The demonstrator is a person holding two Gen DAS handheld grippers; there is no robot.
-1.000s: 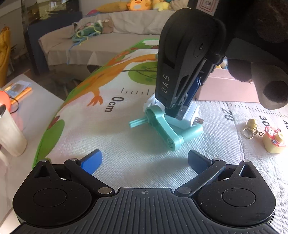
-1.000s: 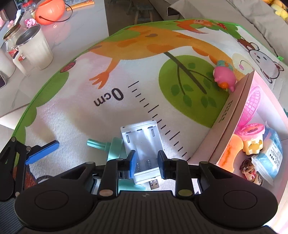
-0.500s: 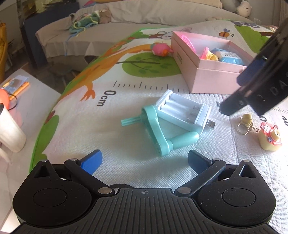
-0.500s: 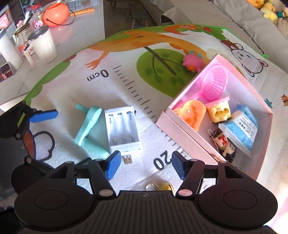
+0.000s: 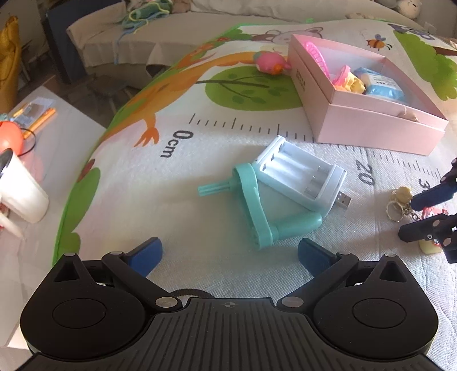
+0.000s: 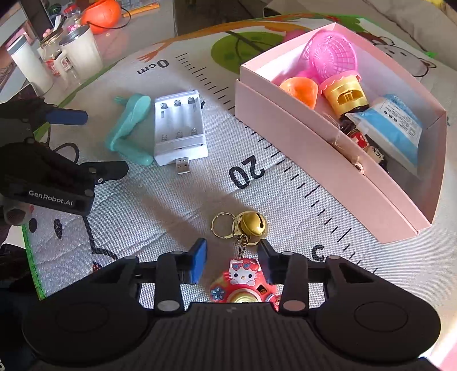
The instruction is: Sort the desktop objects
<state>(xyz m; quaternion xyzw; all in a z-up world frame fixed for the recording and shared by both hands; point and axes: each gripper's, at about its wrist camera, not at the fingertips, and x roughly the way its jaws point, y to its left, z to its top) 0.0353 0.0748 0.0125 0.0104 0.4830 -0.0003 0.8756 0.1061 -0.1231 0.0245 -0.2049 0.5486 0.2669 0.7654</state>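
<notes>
A white USB battery charger (image 5: 300,174) (image 6: 180,128) lies on the mat against a teal crank handle (image 5: 257,208) (image 6: 128,128). My left gripper (image 5: 228,254) is open and empty, just short of them. My right gripper (image 6: 231,256) is open with its fingers either side of a red cat keychain (image 6: 242,281) with a gold bell (image 6: 252,224). It shows at the right edge of the left wrist view (image 5: 422,211). A pink box (image 6: 328,159) (image 5: 371,125) holds several toys.
A pink toy (image 5: 271,62) lies on the mat beyond the box. A white cup (image 5: 20,194) (image 6: 81,54), jars and an orange ball (image 6: 100,12) stand on the side table to the left. A sofa lies behind the mat.
My right gripper let go of the charger, opened, and moved right and down over the keychain, then narrowed around it. The charger stays beside the crank. The left gripper has barely moved.
</notes>
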